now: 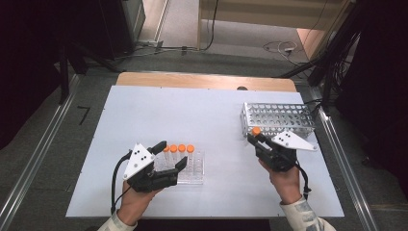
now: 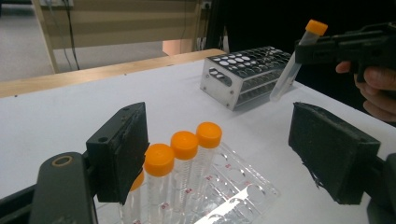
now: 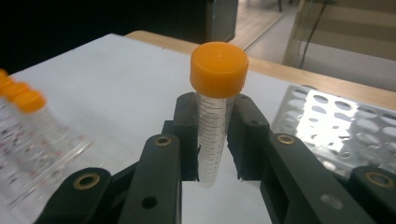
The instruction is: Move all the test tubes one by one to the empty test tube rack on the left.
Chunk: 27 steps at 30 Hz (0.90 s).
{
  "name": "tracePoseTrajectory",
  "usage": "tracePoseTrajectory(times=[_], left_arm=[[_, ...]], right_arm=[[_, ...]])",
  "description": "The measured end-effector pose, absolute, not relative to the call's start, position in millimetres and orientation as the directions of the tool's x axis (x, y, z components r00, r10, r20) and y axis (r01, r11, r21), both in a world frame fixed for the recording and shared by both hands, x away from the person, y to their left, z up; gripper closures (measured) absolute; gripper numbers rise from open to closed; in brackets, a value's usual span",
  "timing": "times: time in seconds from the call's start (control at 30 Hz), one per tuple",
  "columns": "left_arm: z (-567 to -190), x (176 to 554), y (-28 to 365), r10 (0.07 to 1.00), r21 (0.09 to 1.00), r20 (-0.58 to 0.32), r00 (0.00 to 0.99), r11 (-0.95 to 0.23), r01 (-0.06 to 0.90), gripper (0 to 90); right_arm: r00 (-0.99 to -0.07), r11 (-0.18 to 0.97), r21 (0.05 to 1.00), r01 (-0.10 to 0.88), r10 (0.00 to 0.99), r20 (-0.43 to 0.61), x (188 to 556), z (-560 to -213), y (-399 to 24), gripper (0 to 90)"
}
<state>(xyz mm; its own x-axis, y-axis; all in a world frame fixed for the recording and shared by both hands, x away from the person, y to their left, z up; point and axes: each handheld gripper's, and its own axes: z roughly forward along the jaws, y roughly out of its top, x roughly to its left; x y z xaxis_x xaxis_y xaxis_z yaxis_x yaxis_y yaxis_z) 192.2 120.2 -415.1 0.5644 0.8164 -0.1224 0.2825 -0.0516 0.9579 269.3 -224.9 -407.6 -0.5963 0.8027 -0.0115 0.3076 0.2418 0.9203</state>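
On the white table (image 1: 144, 110), right side, the right gripper (image 1: 259, 138) has its jaws clamped on a clear tube with an orange cap (image 1: 256, 131), held just in front of the perforated metal rack (image 1: 279, 117) and above the tabletop. Right gripper view: held tube (image 3: 212, 130) sits upright between the two black pads, cap well above the jaw tips, graduation marks visible on the wall, lower end poking out below the pads; metal rack (image 3: 336, 126) lies just beyond to the right of it. Left gripper view shows the same tube (image 2: 294, 65) tilted, cap up, tip down near the rack's (image 2: 243, 74) near corner; can't tell whether it touches the rack. Left gripper (image 1: 171, 156) is at the clear plastic tube stand (image 1: 195, 173) near the front centre of the table, jaws wide apart, nothing between them. Its left pad (image 2: 119, 154) sits right beside the row of orange-capped tubes (image 2: 184, 154) standing in the clear stand (image 2: 243, 196); right pad (image 2: 331, 149) is well off to the other side. High view shows three caps (image 1: 182, 148) clear of the jaw in a row along the stand's back edge; left gripper view shows a fourth partly hidden behind the left pad. Person's hands hold both grippers from the bottom edge. The two racks are well apart.
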Motion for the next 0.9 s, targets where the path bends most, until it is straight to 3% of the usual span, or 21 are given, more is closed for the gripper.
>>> tracePoseTrajectory(times=[0.47, 0.9], left_arm=[[-416.6, 187.2, 96.2, 0.771, 0.956, -0.112, 0.627, -0.088, 0.279, 22.0], [-414.2, 193.5, 47.3, 0.660, 0.947, -0.122, 0.742, -0.146, 0.285, 39.8]], right_arm=[[-0.707, 0.348, 0.877, 0.331, 0.707, -0.013, 233.1, -431.1, -204.5, 72.3], [-0.763, 0.418, 0.860, 0.292, 0.644, -0.054, 216.9, -432.5, -188.1, 72.3]])
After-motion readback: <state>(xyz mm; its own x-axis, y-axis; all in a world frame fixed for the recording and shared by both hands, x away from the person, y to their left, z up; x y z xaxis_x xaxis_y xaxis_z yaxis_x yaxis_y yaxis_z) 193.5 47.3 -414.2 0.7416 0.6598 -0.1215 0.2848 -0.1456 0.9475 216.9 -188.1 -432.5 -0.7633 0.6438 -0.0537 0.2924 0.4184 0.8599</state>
